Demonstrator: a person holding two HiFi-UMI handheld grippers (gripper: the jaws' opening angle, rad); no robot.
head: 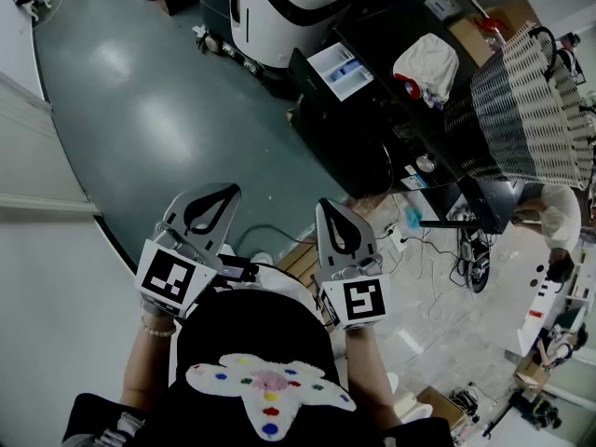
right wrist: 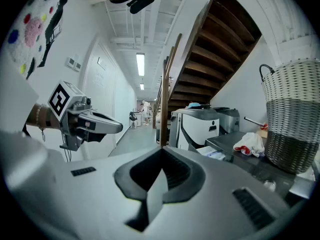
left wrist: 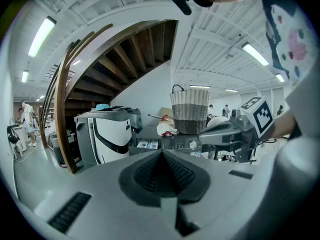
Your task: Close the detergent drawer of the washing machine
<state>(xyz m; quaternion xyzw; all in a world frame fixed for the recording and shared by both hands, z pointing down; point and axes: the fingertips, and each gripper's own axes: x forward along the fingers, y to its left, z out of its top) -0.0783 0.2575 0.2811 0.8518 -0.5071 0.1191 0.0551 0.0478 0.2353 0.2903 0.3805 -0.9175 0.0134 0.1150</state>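
Observation:
The black washing machine point(head: 391, 110) stands ahead at the upper right. Its white detergent drawer point(head: 341, 70) sticks out of the front at the left end, open, with blue inside. The drawer point(left wrist: 147, 144) also shows small and far off in the left gripper view, and the drawer point(right wrist: 214, 154) sits right of centre in the right gripper view. My left gripper point(head: 216, 196) and right gripper point(head: 331, 209) are held side by side close to my body, well short of the machine. Both are shut with nothing between the jaws.
A wicker basket point(head: 521, 101) and a white cloth with red point(head: 424, 66) sit on the machine's top. A white-and-black appliance point(head: 279, 7) stands behind it. Cables point(head: 438, 250) lie on the floor at right, near a person point(head: 559, 222). A wooden staircase point(right wrist: 200, 49) rises beyond.

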